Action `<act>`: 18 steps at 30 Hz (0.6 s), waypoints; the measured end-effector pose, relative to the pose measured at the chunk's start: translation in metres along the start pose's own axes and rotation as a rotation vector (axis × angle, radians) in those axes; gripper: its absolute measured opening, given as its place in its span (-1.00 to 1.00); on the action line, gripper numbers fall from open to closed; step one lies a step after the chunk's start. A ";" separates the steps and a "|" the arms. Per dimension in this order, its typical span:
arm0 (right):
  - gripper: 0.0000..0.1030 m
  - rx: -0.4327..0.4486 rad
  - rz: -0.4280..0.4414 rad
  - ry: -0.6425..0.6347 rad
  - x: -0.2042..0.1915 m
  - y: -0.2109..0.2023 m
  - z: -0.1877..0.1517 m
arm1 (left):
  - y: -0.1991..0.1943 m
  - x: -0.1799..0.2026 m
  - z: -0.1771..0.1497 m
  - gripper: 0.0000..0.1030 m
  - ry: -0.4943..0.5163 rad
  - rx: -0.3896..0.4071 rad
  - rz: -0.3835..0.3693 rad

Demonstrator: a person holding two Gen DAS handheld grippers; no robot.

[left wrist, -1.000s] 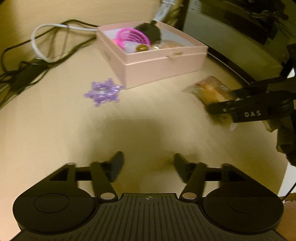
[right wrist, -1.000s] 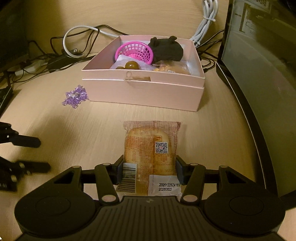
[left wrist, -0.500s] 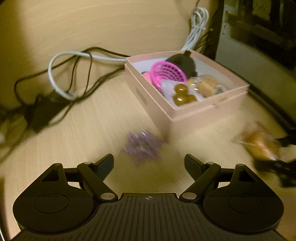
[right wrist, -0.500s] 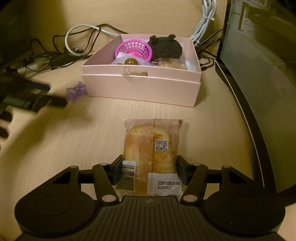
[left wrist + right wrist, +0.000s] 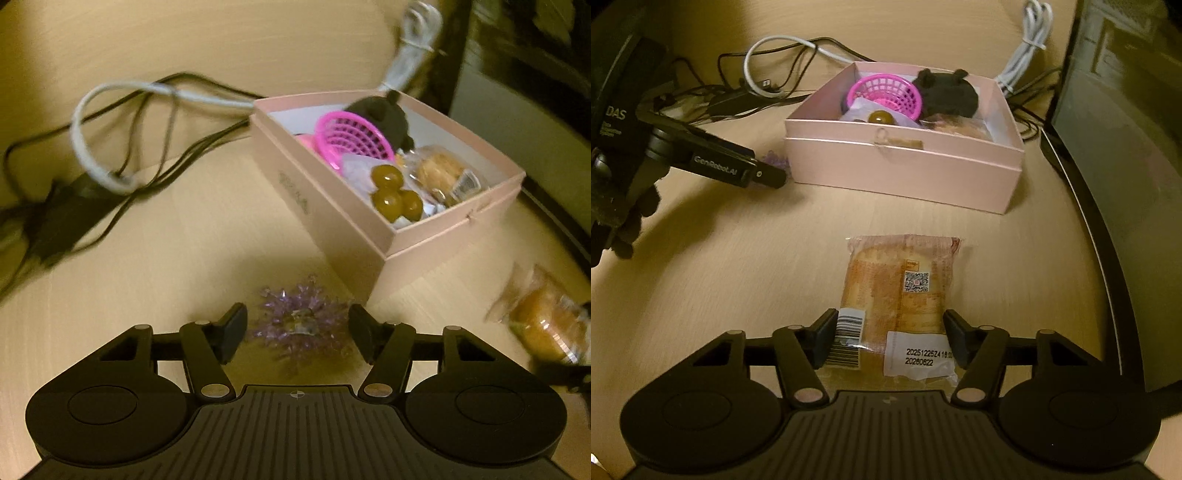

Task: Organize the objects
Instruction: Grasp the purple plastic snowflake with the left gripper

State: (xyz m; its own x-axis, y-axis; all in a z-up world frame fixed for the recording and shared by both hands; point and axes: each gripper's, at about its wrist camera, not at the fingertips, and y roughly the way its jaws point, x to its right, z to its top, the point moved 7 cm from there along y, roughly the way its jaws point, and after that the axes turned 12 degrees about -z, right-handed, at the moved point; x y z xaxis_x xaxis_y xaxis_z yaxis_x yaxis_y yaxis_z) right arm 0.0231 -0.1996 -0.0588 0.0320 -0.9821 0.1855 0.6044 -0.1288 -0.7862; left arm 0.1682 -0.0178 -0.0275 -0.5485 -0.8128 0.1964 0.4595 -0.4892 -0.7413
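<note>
A purple crystal snowflake (image 5: 301, 325) lies on the wooden table just left of the pink box (image 5: 340, 236). My left gripper (image 5: 297, 332) is open, its fingers on either side of the snowflake, not touching it. A wrapped bread packet (image 5: 899, 302) lies in front of the box. My right gripper (image 5: 890, 341) is shut on the packet's near end. The pink box (image 5: 905, 170) holds a pink basket (image 5: 886, 94), a black plush, brown balls and a wrapped pastry. The left gripper (image 5: 764, 175) shows at the left of the right wrist view, hiding most of the snowflake (image 5: 775, 159).
Black and white cables (image 5: 110, 147) and a power brick lie on the table behind and left of the box. A dark monitor (image 5: 1126, 147) stands along the right side. The packet also shows at the right edge of the left wrist view (image 5: 543, 321).
My left gripper has moved forward to the snowflake, which now lies between its open fingers. My right gripper still holds the bread packet, almost unmoved.
</note>
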 end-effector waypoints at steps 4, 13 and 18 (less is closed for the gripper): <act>0.13 0.016 0.037 -0.065 -0.011 0.003 0.010 | -0.026 -0.003 -0.026 0.27 -0.115 0.023 0.044; 0.12 -0.052 0.026 -0.111 -0.033 0.012 0.033 | -0.099 0.020 -0.112 0.26 -0.349 0.108 0.093; 0.10 -0.151 -0.084 -0.050 -0.045 0.016 0.032 | -0.126 0.027 -0.142 0.26 -0.381 0.155 0.082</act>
State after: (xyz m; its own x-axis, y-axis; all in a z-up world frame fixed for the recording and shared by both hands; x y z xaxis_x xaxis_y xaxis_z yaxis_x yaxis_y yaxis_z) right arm 0.0563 -0.1527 -0.0612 0.0279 -0.9594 0.2805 0.4800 -0.2333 -0.8457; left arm -0.0038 0.0672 -0.0196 -0.2216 -0.8957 0.3854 0.6062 -0.4361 -0.6650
